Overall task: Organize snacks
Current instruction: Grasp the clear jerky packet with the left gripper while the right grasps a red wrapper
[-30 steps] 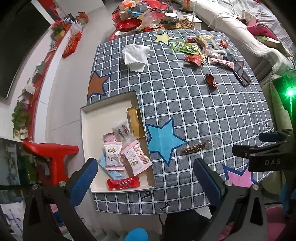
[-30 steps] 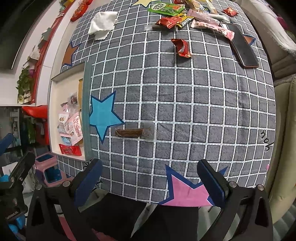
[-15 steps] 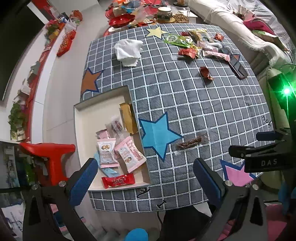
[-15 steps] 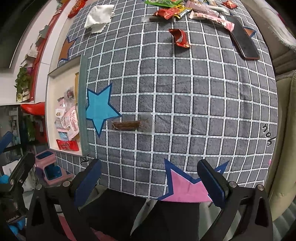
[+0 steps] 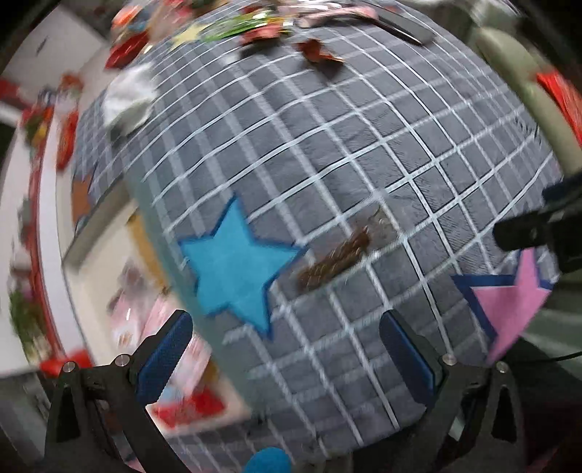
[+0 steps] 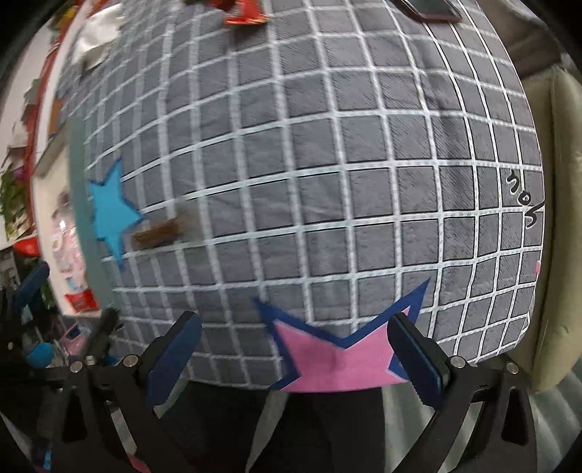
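Note:
A clear packet with a brown snack (image 5: 336,256) lies on the grey checked tablecloth just right of the blue star (image 5: 234,265); it also shows in the right wrist view (image 6: 160,231). My left gripper (image 5: 287,353) is open and empty, low over the cloth, short of the packet. My right gripper (image 6: 294,353) is open and empty at the table's near edge over the pink star (image 6: 334,360). The white box (image 5: 98,276) at the left holds several snack packets. More snacks (image 5: 262,31) lie at the far edge.
A red wrapper (image 5: 320,54) and a dark phone (image 5: 403,29) lie on the far part of the cloth. A white cloth (image 5: 127,98) lies at the far left. A beige chair (image 6: 560,254) stands by the right edge.
Both grippers have moved forward and down toward the table; the left one has closed in on the brown snack packet. The views are now blurred by motion. Both stay open.

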`<state>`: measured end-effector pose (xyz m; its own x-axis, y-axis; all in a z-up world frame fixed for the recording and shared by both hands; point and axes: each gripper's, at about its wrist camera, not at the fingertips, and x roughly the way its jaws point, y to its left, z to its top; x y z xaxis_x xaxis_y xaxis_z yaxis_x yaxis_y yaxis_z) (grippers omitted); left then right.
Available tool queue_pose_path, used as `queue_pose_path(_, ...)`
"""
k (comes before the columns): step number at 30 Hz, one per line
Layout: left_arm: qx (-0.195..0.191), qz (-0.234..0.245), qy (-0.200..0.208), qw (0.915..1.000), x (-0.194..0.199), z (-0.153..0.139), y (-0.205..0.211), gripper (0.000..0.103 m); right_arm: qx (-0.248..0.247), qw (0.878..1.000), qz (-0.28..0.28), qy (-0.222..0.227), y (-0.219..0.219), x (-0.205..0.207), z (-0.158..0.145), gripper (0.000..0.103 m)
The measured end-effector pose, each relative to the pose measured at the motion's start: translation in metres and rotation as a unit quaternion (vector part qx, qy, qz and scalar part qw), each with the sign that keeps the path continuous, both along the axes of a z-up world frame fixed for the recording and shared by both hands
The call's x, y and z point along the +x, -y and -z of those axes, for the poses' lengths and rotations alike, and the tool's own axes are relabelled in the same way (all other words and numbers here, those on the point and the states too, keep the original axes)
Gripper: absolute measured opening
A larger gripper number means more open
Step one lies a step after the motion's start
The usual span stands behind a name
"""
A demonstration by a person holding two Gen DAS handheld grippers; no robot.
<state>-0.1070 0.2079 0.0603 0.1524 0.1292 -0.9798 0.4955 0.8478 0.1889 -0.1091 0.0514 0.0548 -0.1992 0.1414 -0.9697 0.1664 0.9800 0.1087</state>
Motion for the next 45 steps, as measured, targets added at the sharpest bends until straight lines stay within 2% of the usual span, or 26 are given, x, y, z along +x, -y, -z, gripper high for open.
queue_pose_path(3, 0.021, 0.027, 0.013, 0.9993, 0.004, 0.031, 0.017, 0.103, -0.007, 1.000, 0.014, 0.001, 0.014, 0.010, 0.011, 0.103)
queue_pose_path(6, 0.031, 0.020, 0.020, 0.9991, 0.012, 0.054, 0.020, 0.103, -0.011, 1.000, 0.024, 0.018, 0.026, 0.030, 0.014, 0.103)
queue_pose_path(8, 0.007, -0.015, 0.037, 0.9992, 0.023, 0.053, 0.013, 0.103, -0.011, 0.999, 0.021, 0.035, 0.033, 0.049, 0.013, 0.103)
queue_pose_path(10, -0.007, -0.055, 0.034, 0.9979, 0.038, 0.054, 0.004, 0.103, -0.015, 0.999, 0.010, 0.050, 0.037, 0.067, 0.010, 0.103)
queue_pose_path(14, -0.047, -0.149, 0.006, 0.9877, 0.075, 0.059, -0.021, 0.103, -0.015, 0.996, -0.026, 0.086, 0.037, 0.118, 0.002, 0.103)
queue_pose_path(17, -0.060, -0.189, -0.009, 0.9800, 0.084, 0.059, -0.034, 0.103, -0.030, 0.991, -0.061, 0.119, 0.033, 0.155, 0.001, 0.103)
queue_pose_path(20, -0.074, -0.212, -0.027, 0.9742, 0.084, 0.060, -0.042, 0.103, -0.048, 0.988, -0.072, 0.130, 0.034, 0.188, 0.011, 0.103)
queue_pose_path(26, -0.084, -0.222, -0.031, 0.9709, 0.064, 0.063, -0.045, 0.103, -0.068, 0.986, -0.085, 0.123, 0.037, 0.223, 0.032, 0.103)
queue_pose_path(29, -0.083, -0.223, -0.032, 0.9708, 0.054, 0.063, -0.044, 0.103, -0.080, 0.984, -0.093, 0.131, 0.040, 0.230, 0.033, 0.103)
queue_pose_path(38, -0.079, -0.223, -0.047, 0.9704, 0.077, 0.069, -0.043, 0.103, -0.078, 0.984, -0.095, 0.126, 0.043, 0.238, 0.030, 0.103)
queue_pose_path(45, -0.085, -0.223, -0.035, 0.9705, 0.074, 0.066, -0.045, 0.103, -0.069, 0.986, -0.103, 0.110, 0.042, 0.248, 0.033, 0.103)
